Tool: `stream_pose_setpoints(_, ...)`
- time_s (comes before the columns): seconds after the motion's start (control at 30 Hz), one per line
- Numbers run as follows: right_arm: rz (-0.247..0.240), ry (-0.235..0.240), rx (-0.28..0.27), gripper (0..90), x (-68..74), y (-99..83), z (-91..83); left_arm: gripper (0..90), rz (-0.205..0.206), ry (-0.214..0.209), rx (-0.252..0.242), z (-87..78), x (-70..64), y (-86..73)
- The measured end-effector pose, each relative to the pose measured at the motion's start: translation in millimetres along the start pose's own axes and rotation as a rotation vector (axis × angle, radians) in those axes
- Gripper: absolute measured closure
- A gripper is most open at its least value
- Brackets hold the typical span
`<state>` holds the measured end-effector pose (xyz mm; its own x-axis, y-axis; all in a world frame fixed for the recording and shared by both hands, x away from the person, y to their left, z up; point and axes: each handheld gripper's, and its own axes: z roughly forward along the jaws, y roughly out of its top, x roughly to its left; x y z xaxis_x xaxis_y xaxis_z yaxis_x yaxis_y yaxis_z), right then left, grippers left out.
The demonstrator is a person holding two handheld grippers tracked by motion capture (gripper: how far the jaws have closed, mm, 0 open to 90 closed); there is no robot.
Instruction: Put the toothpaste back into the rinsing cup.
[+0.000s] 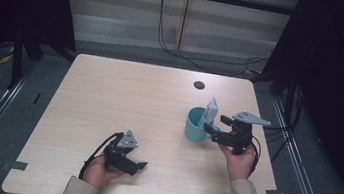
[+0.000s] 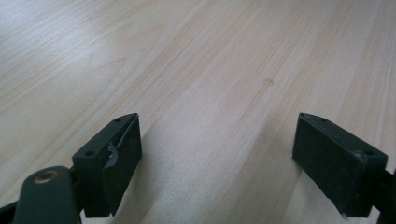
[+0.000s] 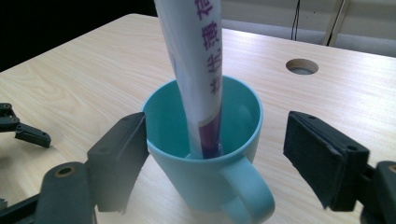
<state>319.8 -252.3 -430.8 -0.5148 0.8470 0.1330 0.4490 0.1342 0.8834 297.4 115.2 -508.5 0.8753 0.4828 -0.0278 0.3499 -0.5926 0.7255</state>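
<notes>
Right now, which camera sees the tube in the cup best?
The right gripper view: the tube stands close up inside the teal cup, purple print visible. The high view shows it small and far. The left gripper view faces the table.

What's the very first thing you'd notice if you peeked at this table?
The teal mug on the right side of the wooden table, with a white tube with purple writing standing up in it. The right gripper sits right at the mug's handle, jaws wide open either side. Nearer the person, the left gripper waits open over bare wood.
</notes>
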Motion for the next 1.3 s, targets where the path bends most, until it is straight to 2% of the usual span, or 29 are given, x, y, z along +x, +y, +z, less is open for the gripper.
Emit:
stream_pose_setpoints(0.83, -0.06, 0.014, 0.071, 18.4, 7.6, -6.5, -15.8, 15.4, 0.0, 0.0, -0.001, 0.1, 0.0, -0.1)
stream_pose_setpoints(1.07, -0.099, 0.021, 0.103, 18.3, 10.1, -11.9, -19.7, 15.4, 0.0, 0.0, -0.001, 0.0, 0.0, 0.0)
stream_pose_setpoints(1.3, -0.116, 0.026, 0.124, 17.9, 10.8, -16.7, -25.9, 15.4, 0.0, 0.0, 0.0, 0.0, 0.0, 0.0)
